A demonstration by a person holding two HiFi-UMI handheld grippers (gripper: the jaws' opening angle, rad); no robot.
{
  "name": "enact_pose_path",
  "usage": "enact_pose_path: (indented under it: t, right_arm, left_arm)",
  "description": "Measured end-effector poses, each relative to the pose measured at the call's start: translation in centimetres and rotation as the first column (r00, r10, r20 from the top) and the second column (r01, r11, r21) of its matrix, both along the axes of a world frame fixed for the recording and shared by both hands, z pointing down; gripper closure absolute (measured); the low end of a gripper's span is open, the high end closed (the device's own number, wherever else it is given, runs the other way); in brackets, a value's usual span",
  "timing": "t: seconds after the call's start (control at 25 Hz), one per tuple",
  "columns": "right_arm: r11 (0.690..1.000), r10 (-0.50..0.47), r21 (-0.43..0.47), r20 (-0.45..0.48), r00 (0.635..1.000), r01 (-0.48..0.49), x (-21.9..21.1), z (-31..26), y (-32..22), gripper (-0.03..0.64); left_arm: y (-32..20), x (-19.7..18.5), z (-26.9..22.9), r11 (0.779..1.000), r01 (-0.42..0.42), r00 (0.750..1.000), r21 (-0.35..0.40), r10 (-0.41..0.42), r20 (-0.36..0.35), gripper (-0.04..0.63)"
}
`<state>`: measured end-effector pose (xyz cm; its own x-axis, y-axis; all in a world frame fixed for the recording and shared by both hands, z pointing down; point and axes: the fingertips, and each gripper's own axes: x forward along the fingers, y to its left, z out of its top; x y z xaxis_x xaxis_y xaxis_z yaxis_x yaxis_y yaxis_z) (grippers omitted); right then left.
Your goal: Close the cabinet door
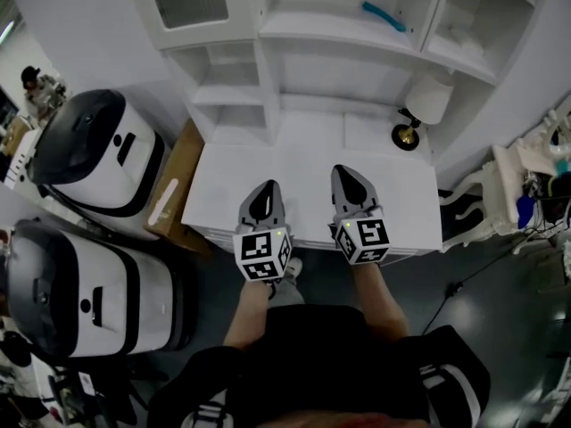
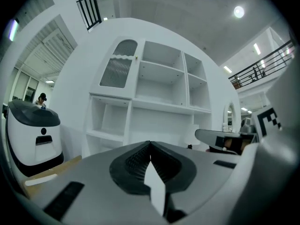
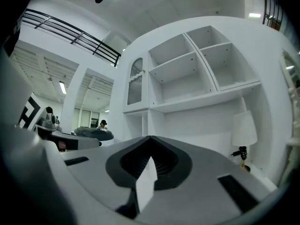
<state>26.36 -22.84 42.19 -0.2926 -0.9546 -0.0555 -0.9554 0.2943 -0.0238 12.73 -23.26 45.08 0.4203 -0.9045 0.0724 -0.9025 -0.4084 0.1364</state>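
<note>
- Cabinet door [image 2: 117, 65] in the top left bay of the white cabinet [image 2: 159, 108], above the open cubbies on that side.
- Upright, long axis vertical, taller than wide, arched at the top.
- Ribbed glass panel filling most of it. Face turned outward toward both grippers, lying flat and flush within its frame, no gap visible along any edge.
- Small knob [image 2: 136, 57] on its right edge, next to the open shelves of the middle bay.
- Left gripper [image 1: 264, 190] over the front part of the white worktop [image 1: 303, 163], held level and pointing at the cabinet. Jaws pressed together tip to tip, nothing between them.
- Right gripper [image 1: 348, 176] just beside it at about the same depth, likewise level and aimed at the cabinet. Jaws fully closed, holding nothing.
- Both grippers well apart from the door, touching neither it nor the shelves.
- Table lamp [image 1: 426, 105] with a white shade, upright at the worktop's back right corner.
- Teal object [image 1: 384, 16] lying on an upper shelf, right of the door's bay.
- Large white-and-black machine [image 1: 98, 150] on the floor left of the cabinet, with a cardboard box [image 1: 174, 181] between the two, close against the cabinet's side.
</note>
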Motion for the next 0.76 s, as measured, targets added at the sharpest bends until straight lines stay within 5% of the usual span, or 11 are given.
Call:
enact_pose_path:
  t: [0.28, 0.76]
  right_arm:
    - [0.999, 0.048, 0.009, -0.026, 0.999, -0.048, 3.7, 0.7, 5.7, 0.598]
    - [0.996, 0.082, 0.028, -0.038, 0.996, -0.081, 6.4, -0.7, 9.6, 0.598]
  left_arm:
    - [5.4, 5.9, 0.1, 0.997, -0.063, 0.998, 0.04, 0.063, 0.003, 0.583]
    - [8.4, 10.3, -0.9, 0.989, -0.135, 0.991, 0.054, 0.134, 0.009, 0.583]
